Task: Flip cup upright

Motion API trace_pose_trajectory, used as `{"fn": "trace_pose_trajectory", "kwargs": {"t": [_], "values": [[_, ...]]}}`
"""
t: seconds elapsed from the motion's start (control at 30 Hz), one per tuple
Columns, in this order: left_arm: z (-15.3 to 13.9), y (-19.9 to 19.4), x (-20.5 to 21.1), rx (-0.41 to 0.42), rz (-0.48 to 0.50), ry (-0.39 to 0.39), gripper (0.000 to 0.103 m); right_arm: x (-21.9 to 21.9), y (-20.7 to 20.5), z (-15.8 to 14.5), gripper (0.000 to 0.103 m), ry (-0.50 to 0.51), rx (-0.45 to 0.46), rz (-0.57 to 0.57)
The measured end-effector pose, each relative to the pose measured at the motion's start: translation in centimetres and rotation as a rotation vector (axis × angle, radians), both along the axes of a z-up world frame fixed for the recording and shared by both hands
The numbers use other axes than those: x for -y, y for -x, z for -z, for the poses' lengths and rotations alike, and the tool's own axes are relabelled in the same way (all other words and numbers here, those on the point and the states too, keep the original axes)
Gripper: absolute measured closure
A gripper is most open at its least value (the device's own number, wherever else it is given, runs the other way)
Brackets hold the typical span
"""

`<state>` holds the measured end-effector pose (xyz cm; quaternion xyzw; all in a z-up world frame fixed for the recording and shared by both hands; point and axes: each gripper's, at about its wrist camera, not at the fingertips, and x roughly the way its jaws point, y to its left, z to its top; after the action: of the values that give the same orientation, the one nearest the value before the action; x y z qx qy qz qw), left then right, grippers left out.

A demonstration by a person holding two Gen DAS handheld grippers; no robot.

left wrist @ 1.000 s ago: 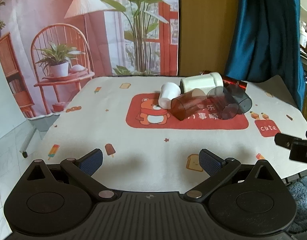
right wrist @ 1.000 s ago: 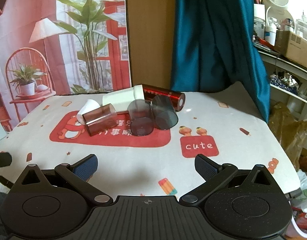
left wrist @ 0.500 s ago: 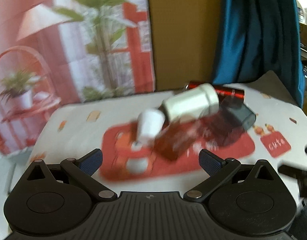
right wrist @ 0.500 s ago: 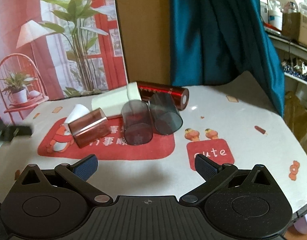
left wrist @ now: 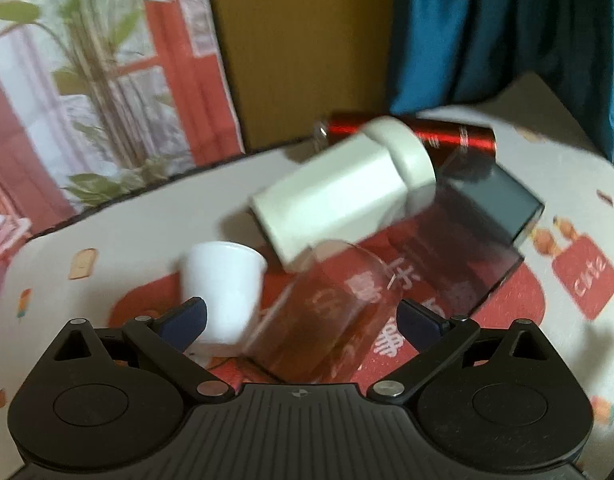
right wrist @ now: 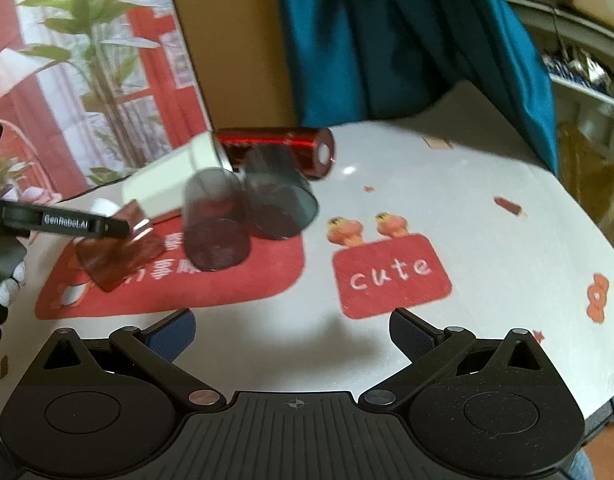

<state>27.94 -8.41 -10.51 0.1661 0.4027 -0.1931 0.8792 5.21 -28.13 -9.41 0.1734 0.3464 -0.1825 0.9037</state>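
The left tongs (left wrist: 301, 316) stand wide open, low over the tabletop (left wrist: 119, 264), with an amber cup (left wrist: 327, 316) lying on its side in the gap between their blue pads (left wrist: 185, 320); neither pad touches it as far as the blurred view shows. A small white cup (left wrist: 221, 288) sits just inside the left pad, touching or nearly touching the amber one. Straight ahead of these tongs a white lidded jar (left wrist: 343, 196) lies tilted, and beyond it a red can (left wrist: 463, 138). Ahead and to the right lie two smoky dark cups (left wrist: 467, 256), also on their sides.

The right tongs (right wrist: 293, 330) are open too and hold nothing, hovering over bare cloth near the "cute" patch (right wrist: 391, 274). The cluster of cups lies ahead and to their left, well apart from them.
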Motion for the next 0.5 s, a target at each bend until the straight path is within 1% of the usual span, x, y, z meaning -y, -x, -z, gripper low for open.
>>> {"fn": "trace_pose_trajectory", "kwargs": {"t": [0.07, 0.2, 0.23, 0.27, 0.3, 0.33, 0.43, 0.5], "values": [[0.8, -0.1, 0.4, -0.002, 0.016, -0.025, 0.002, 0.3, -0.2, 0.4, 0.000, -0.012, -0.008, 0.006], [1.7, 0.1, 1.2, -0.011, 0.052, -0.050, 0.012, 0.0, -0.4, 0.9, 0.000, -0.018, -0.021, -0.008], [2.0, 0.3, 1.4, -0.001, 0.059, -0.072, 0.013, 0.0, -0.5, 1.0, 0.000, -0.021, -0.023, -0.010], [2.1, 0.6, 1.6, 0.020, 0.063, -0.097, 0.018, -0.1, -0.5, 1.0, 0.000, -0.025, -0.026, -0.009], [2.2, 0.8, 1.7, 0.037, 0.067, -0.115, 0.020, -0.1, -0.5, 1.1, 0.000, -0.028, -0.027, -0.008], [2.2, 1.1, 1.7, 0.043, 0.072, -0.115, 0.020, -0.1, -0.4, 1.1, 0.000, -0.030, -0.029, -0.007], [1.7, 1.6, 1.3, 0.015, 0.077, -0.082, 0.021, -0.1, -0.2, 1.1, 0.000, -0.032, -0.027, -0.003], [1.6, 2.3, 1.2, 0.006, 0.081, -0.077, 0.021, 0.0, 0.0, 1.0, 0.000, -0.031, -0.022, 0.002]]}}
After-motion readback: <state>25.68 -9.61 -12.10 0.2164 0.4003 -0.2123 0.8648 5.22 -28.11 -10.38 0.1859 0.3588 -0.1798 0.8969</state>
